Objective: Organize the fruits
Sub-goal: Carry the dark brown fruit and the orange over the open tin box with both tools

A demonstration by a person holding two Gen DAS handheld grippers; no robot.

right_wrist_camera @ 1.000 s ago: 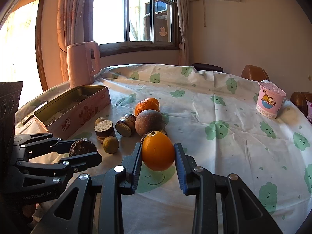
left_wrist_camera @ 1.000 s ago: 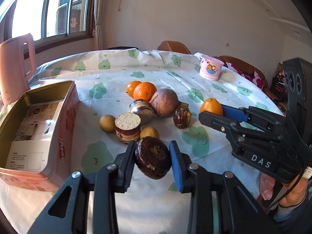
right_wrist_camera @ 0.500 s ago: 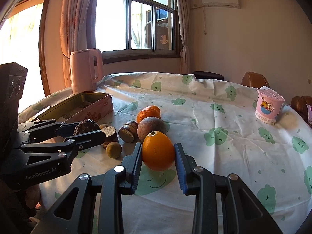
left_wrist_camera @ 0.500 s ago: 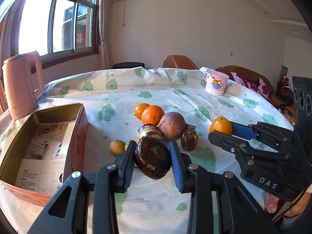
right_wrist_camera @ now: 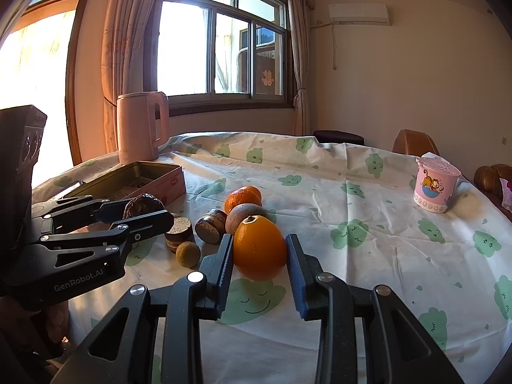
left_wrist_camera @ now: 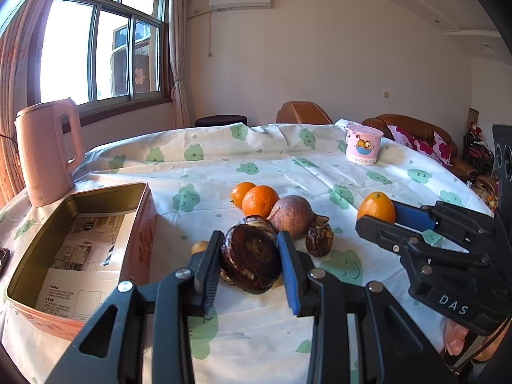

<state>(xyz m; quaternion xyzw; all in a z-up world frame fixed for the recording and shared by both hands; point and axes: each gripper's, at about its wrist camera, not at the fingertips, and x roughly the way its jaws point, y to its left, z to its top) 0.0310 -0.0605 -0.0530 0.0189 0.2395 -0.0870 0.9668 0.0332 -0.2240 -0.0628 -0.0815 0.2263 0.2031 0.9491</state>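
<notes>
Both grippers had risen since the earlier frames — the left gripper (left_wrist_camera: 249, 257) clamped on the dark fruit (left_wrist_camera: 251, 252), the right gripper (right_wrist_camera: 258, 256) on the orange (right_wrist_camera: 259, 248). Left of them waited the open tin (left_wrist_camera: 19, 275) — probably next.

Orange citrus (right_wrist_camera: 259, 252), pink kettle (left_wrist_camera: 44, 151), green-patterned white tablecloth (right_wrist_camera: 368, 224)
</notes>
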